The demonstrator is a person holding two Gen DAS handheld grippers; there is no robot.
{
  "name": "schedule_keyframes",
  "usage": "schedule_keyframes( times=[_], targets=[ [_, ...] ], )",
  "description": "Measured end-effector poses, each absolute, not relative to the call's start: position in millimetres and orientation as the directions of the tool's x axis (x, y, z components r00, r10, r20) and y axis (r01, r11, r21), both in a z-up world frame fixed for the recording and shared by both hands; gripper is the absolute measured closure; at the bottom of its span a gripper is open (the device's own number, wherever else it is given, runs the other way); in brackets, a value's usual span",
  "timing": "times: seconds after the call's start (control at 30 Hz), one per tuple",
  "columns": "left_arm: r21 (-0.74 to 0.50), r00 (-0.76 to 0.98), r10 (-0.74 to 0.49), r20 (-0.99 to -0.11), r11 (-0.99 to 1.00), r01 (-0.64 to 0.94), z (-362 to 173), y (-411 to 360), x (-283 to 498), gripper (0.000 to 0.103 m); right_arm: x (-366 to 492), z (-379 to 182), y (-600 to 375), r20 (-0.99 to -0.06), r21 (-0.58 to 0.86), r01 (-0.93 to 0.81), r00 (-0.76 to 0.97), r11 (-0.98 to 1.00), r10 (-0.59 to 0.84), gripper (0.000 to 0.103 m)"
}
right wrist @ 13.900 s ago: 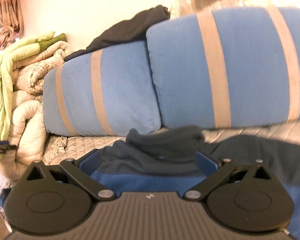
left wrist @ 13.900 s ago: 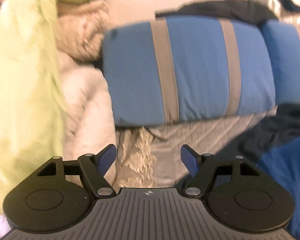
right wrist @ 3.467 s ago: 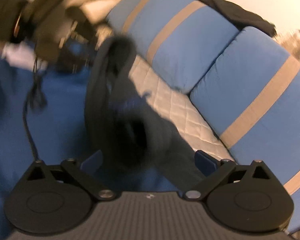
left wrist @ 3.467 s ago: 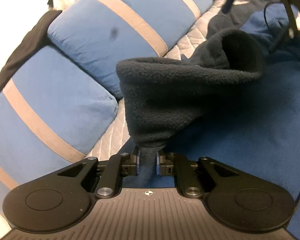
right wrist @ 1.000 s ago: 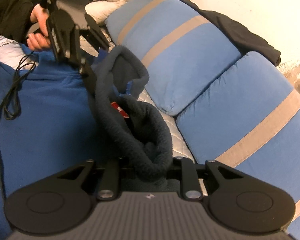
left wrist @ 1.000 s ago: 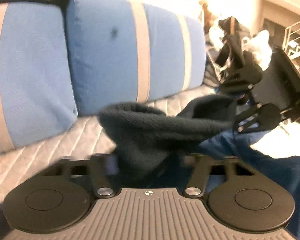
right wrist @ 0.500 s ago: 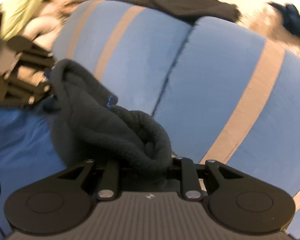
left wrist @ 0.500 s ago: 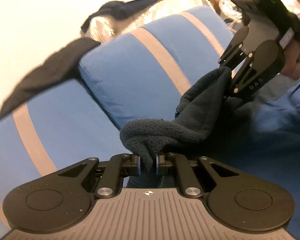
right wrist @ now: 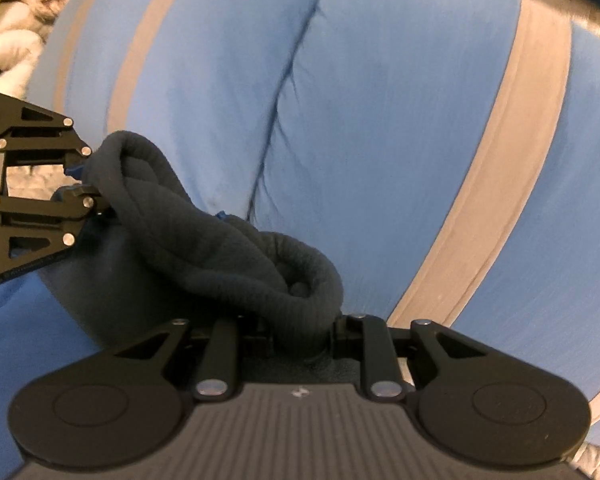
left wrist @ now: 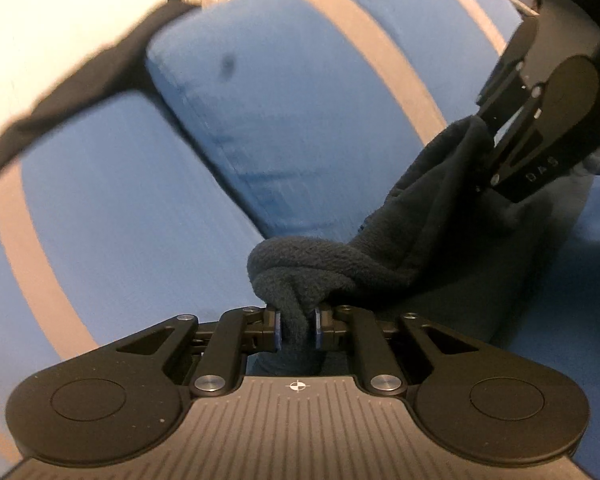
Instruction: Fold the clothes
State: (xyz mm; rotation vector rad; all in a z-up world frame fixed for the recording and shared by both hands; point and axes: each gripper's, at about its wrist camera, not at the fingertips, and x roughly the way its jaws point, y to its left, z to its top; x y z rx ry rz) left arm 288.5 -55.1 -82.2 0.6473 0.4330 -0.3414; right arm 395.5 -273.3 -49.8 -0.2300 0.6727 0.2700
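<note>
A dark grey fleece collar (left wrist: 340, 268) belongs to a blue fleece garment (left wrist: 580, 320) that hangs below it. My left gripper (left wrist: 296, 328) is shut on one end of the collar. My right gripper (right wrist: 300, 336) is shut on the other end of the collar (right wrist: 228, 256). The collar stretches between them as a thick rolled band, lifted in front of the cushions. The right gripper also shows in the left wrist view (left wrist: 540, 132), and the left gripper in the right wrist view (right wrist: 76, 184).
Two blue cushions with grey stripes (left wrist: 300, 120) stand close behind the garment; they also fill the right wrist view (right wrist: 380, 120). A dark cloth (left wrist: 80, 92) lies on top of them. White and green bedding (right wrist: 8, 32) is piled at the far left.
Both grippers have stayed shut on the collar and moved closer to the cushions, with the collar held up between them. The views have swung a little.
</note>
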Motion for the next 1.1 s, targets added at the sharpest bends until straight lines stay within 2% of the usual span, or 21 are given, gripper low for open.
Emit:
schedule_keyframes(
  times=[0.07,0.1,0.13,0.17,0.2,0.23,0.3,0.47,0.57,0.7,0.83,1.1],
  targets=[
    [0.463,0.834,-0.169,-0.525,0.766,0.446,-87,-53,295,0.082,401,-60,-275,-0.652,-0.106,-0.302,0.741,0.947,0.163,0.079],
    [0.452,0.822,-0.158,-0.547,0.771,0.449,-90,-53,298,0.075,404,-64,-276,-0.657,-0.1,-0.288,0.738,0.952,0.155,0.075],
    [0.449,0.818,-0.141,-0.558,0.778,0.44,-92,-52,300,0.056,407,-68,-277,-0.662,-0.098,-0.269,0.736,0.958,0.139,0.053],
    [0.456,0.822,-0.116,-0.557,0.785,0.419,-93,-50,301,0.042,411,-71,-278,-0.666,-0.098,-0.248,0.736,0.964,0.121,0.049],
    [0.463,0.826,-0.09,-0.556,0.792,0.398,-94,-48,302,0.02,414,-72,-281,-0.666,-0.094,-0.225,0.739,0.97,0.107,0.034],
    [0.453,0.826,-0.082,-0.558,0.804,0.385,-93,-44,303,0.018,416,-72,-284,-0.66,-0.081,-0.202,0.744,0.976,0.099,0.015],
    [0.389,0.817,-0.104,-0.566,0.841,0.377,-86,-31,304,0.018,418,-70,-290,-0.647,-0.053,-0.162,0.757,0.985,0.09,0.0],
    [0.166,0.777,-0.189,-0.601,0.921,0.353,-57,20,302,0.018,409,-54,-304,-0.63,-0.044,-0.159,0.771,0.986,0.096,0.0],
    [0.1,0.763,-0.202,-0.614,0.939,0.328,-43,55,300,0.018,398,-41,-313,-0.618,-0.052,-0.173,0.779,0.984,0.104,0.0],
    [0.096,0.768,-0.151,-0.622,0.959,0.267,-35,106,296,0.018,378,-31,-336,-0.607,-0.044,-0.173,0.787,0.984,0.111,0.0],
    [0.045,0.748,-0.168,-0.642,0.966,0.255,-40,143,292,0.018,361,-26,-353,-0.599,-0.04,-0.171,0.793,0.984,0.114,0.0],
    [0.077,0.713,-0.178,-0.679,0.948,0.31,-80,153,305,0.018,341,-27,-370,-0.58,-0.031,-0.158,0.807,0.987,0.111,0.0]
  ],
)
